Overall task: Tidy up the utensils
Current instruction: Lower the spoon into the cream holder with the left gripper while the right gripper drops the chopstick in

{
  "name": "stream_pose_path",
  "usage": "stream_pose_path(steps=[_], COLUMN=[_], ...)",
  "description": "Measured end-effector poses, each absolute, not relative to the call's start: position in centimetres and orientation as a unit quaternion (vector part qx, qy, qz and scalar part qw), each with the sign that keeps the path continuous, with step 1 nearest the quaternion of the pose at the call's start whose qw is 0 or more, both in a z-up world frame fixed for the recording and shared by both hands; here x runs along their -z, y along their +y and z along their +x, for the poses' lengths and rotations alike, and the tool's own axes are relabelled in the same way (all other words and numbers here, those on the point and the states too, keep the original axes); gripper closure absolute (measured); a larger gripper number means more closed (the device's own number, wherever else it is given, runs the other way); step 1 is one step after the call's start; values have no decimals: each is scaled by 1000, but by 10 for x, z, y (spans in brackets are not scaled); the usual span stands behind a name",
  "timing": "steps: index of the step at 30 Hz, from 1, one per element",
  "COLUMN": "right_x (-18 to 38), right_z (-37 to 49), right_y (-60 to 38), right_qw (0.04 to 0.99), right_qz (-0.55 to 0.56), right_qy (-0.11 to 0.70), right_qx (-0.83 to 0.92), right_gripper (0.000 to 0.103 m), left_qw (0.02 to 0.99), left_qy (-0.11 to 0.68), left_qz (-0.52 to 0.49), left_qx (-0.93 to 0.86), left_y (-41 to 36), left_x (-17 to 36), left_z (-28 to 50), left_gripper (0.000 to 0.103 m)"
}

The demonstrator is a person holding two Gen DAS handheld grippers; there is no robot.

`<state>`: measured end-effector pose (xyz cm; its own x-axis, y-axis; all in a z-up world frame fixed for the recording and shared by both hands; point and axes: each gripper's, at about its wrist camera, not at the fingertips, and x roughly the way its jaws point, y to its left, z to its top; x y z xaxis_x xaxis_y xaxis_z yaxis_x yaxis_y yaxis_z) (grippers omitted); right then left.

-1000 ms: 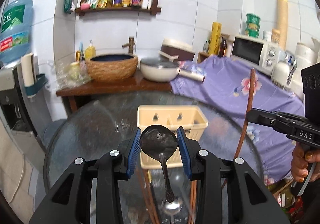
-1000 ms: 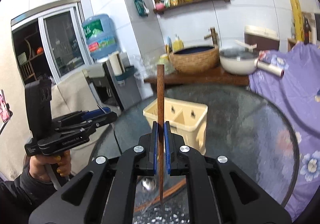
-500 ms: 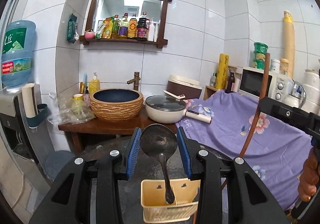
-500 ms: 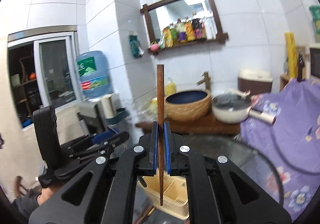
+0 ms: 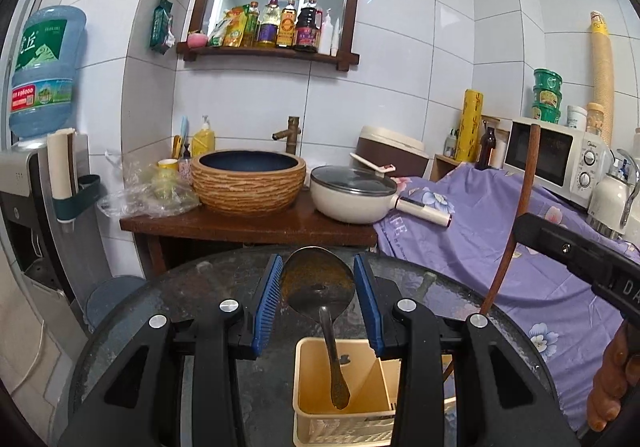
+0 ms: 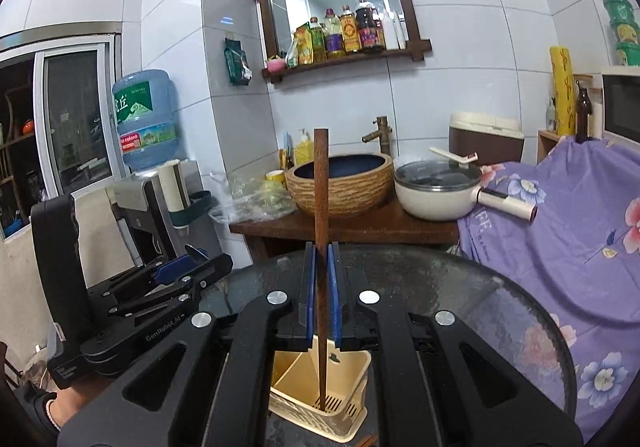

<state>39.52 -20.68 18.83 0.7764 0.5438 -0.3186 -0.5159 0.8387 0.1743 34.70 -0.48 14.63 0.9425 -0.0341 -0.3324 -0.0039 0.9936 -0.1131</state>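
The left claw (image 5: 316, 301) is clamped on a spoon (image 5: 318, 283); its blue pads press the edges of the bowl, which stands up between them, and the handle hangs down over the left compartment of a cream caddy (image 5: 308, 399); whether the handle tip touches the caddy floor I cannot tell. The right claw (image 6: 321, 301) is clamped tight on a brown chopstick (image 6: 321, 183); the stick stands nearly upright, its upper end well above the pads and its thin end down inside the caddy (image 6: 352, 371), at or just above the slotted floor. In the left view that chopstick (image 5: 524, 203) shows at the right edge, with the right claw's black body and part of the person's hand (image 5: 612, 379) beneath it; in the right view the left claw (image 6: 188, 263) sits to the left, with a hand (image 6: 52, 407) below it.

The caddy stands on a round dark glass surface (image 5: 208, 275), close in front of both claws. Beyond the glass a wooden counter (image 5: 248, 227) carries a woven-sided basin (image 5: 248, 183) under a brass tap (image 5: 290, 133), a lidded white pan (image 5: 352, 195) just beside the basin, and crumpled plastic bags (image 5: 148, 195) on the other side. To the right a purple floral cloth (image 5: 472, 231) is draped up to a microwave (image 5: 556, 159); to the left stands a water dispenser (image 5: 44, 71); on the tiled wall hangs a mirror shelf (image 5: 276, 7) of bottles.
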Motion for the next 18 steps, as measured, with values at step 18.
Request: stream_pose_path(steps=[18], right_x=[-138], right_z=[400], right_y=[-210], right_qw=[934], right_qz=[50], right_qy=[223], right_qx=[-274], right_gripper=[96], left_qw=[977], left_qy=[207], left_qz=[-41], left_qx=[8], left_y=[-8], left_x=[-103], left_z=[352], left_gripper=[67])
